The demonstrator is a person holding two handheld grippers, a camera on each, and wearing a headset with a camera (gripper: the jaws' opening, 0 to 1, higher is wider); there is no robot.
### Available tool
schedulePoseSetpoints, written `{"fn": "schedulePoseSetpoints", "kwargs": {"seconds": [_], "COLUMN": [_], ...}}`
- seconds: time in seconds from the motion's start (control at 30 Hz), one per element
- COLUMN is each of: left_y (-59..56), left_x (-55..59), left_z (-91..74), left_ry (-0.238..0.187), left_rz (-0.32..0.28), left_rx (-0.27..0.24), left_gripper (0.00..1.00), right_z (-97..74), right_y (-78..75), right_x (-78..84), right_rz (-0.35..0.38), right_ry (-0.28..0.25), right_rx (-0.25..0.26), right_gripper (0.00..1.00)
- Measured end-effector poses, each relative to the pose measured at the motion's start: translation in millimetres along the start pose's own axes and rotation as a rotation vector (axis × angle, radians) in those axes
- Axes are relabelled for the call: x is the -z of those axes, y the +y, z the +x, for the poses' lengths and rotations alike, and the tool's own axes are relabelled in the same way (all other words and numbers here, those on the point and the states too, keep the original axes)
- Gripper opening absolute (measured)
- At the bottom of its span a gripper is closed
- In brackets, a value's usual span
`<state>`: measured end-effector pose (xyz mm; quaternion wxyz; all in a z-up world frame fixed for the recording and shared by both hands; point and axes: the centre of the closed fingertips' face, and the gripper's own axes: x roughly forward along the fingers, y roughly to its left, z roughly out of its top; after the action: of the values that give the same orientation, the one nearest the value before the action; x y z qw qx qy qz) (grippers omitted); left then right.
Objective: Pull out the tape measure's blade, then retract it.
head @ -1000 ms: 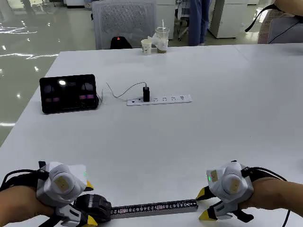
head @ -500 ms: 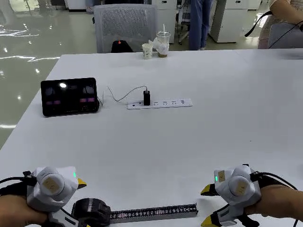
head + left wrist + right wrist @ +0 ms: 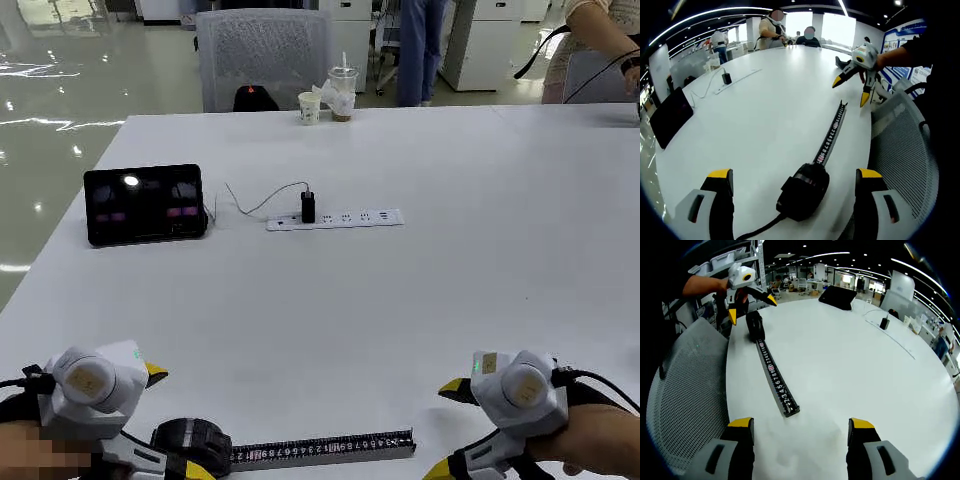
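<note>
At table's near edge: tape measure lies on the white table, its blade drawn out flat to the right.
Left gripper: jaws spread wide, the case between them, touching neither.
Right gripper: jaws apart, empty, blade tip just ahead.
Head view, far side: tablet, power strip, cups.
</note>
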<state>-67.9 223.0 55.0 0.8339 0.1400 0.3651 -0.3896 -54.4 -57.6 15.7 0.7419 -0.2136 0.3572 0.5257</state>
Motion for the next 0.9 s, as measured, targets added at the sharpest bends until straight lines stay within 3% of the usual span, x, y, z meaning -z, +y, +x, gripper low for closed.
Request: {"fn": "schedulePoseSetpoints", "kwargs": {"seconds": [0.13,0.23,0.3,0.37,0.47,0.9], "left_y": [4.2,11.2,11.9,16.3,17.4,18.2], "left_x": [-1.8,-1.3,-0.6,-0.2,1.5,13.6], "left_z": [-3.3,-6.1,-6.6,-8.7,-12.4,-20.6], "left_ry": [-0.034,-0.061,-0.083,-0.101,-0.127,-0.157], "left_rz": [-0.067,-0.053,-0.111,-0.108,-0.155,-0.219], "left_rx": [-0.018,-0.064,-0.062,-0.094,-0.115,-0.163], "left_gripper": [0.99,0.99,0.99,0.99,0.99,0.99], "right_z": [-6.2,-10.0,-12.2,-14.4,-16.5,-32.6], "right_y": [-6.9,-7.8,-8.8,-8.3,-8.0,-14.7], "right_x": [-2.1,1.8,3.2,4.1,6.7,17.5], "right_rz": [0.066,0.106,0.123,0.131,0.145,0.159], "right_ry": [-0.045,-0.045,-0.057,-0.063,-0.074,-0.116], "right_rx": [0.03,0.032,0.038,0.042,0.053,0.147], "right_gripper": [0.83,0.85,0.88,0.91,0.96,0.99]}}
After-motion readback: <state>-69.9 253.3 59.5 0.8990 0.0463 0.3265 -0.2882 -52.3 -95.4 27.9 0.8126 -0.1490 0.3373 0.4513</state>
